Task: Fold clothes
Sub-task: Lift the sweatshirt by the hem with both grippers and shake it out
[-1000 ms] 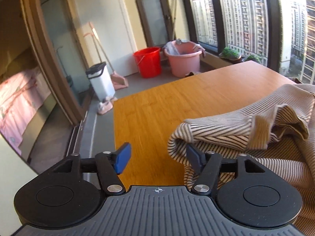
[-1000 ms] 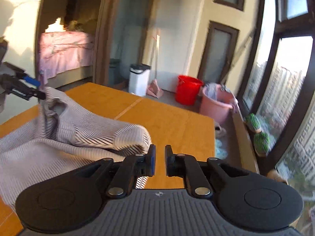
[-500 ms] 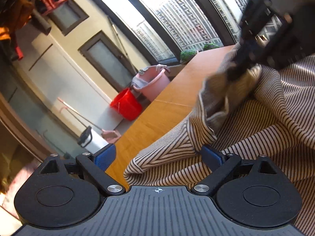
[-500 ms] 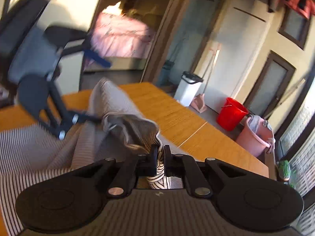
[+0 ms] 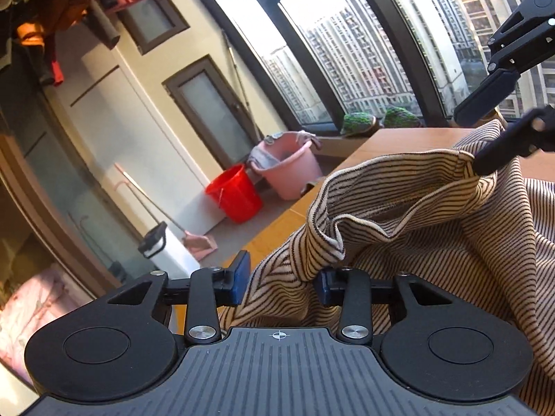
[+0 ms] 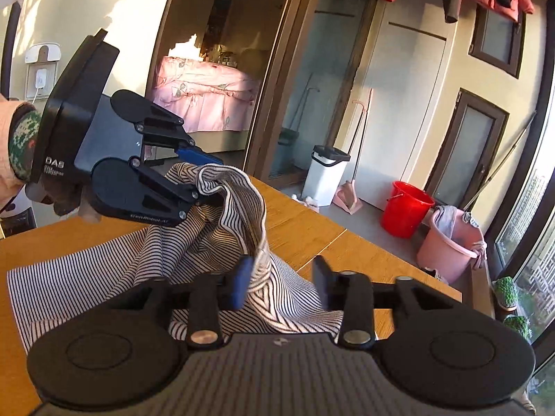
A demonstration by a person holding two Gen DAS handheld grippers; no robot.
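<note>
Left wrist view: the left tool (image 5: 281, 282) has its blue pads part-closed on a thick bunch of the striped garment (image 5: 433, 242), cloth touching both pads. The fabric hides the worktop (image 5: 399, 142) beneath it and runs off the right and bottom edges. At upper right the right tool (image 5: 470, 138) is cut off by the frame. Only its two fingers show, spread, with the garment's corner hanging at the lower tip, which is blurred. A red bucket (image 5: 236, 194) and a pink bucket (image 5: 288, 170) stand on the floor beyond.

Right wrist view: the right tool (image 6: 281, 279) is spread, and a fold of the garment (image 6: 208, 242) lies against its left pad, clear of the right one. The rest lies partly flat on the worktop (image 6: 312, 218), its near edge hidden by the tool body. The left tool (image 6: 208, 176) holds a raised peak of cloth. Its body reads "DAS", with smaller print below too fine to read, and the lettering on the finger link is hard to make out. A sleeve (image 6: 14, 145) is cut off at the left edge.
</note>
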